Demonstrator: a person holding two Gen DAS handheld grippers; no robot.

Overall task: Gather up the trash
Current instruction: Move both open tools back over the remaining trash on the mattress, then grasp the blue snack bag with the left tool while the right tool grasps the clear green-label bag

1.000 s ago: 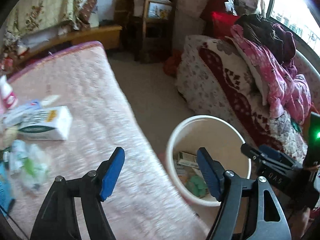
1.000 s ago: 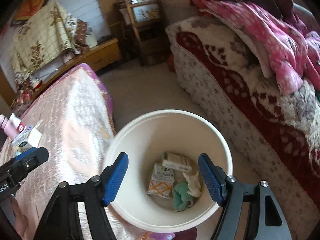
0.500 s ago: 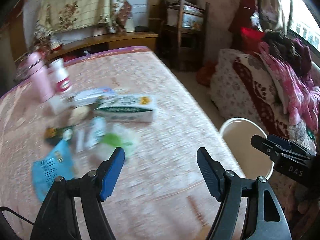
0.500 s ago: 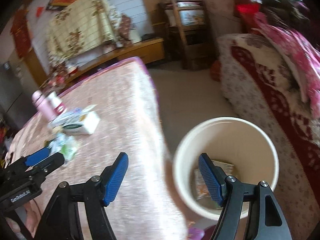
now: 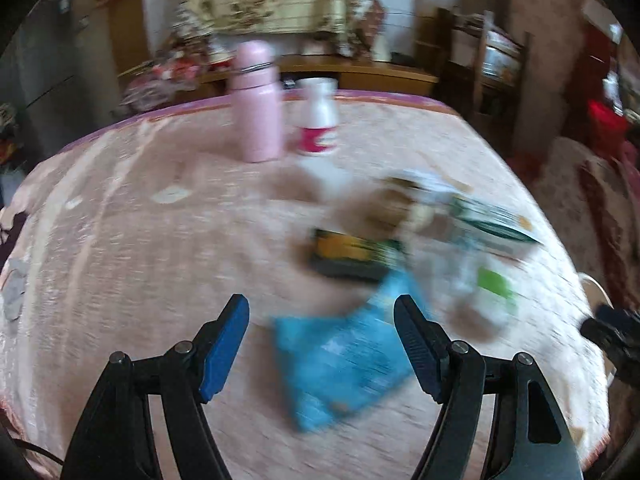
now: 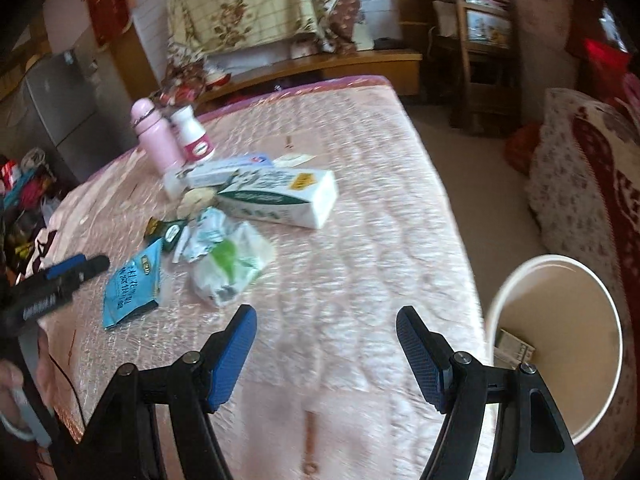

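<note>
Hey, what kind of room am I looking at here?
Most likely a lived-in bedroom or bed-sitting room: a pink quilted mattress strewn with wrappers, a floral-covered sofa, and a patterned blanket draped along the back wall.

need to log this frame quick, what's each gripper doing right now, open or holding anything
left gripper: open, holding nothing, above the blue packet.
right gripper: open, holding nothing, over bare table cover.

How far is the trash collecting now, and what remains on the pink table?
Done: the white round bin beside the pink quilted table already holds a small packet. In hand: nothing; the left tool and right tool are both open and empty. Left: the blue flat packet, the crumpled clear plastic bag and the dark green wrapper lie on the table.
</note>
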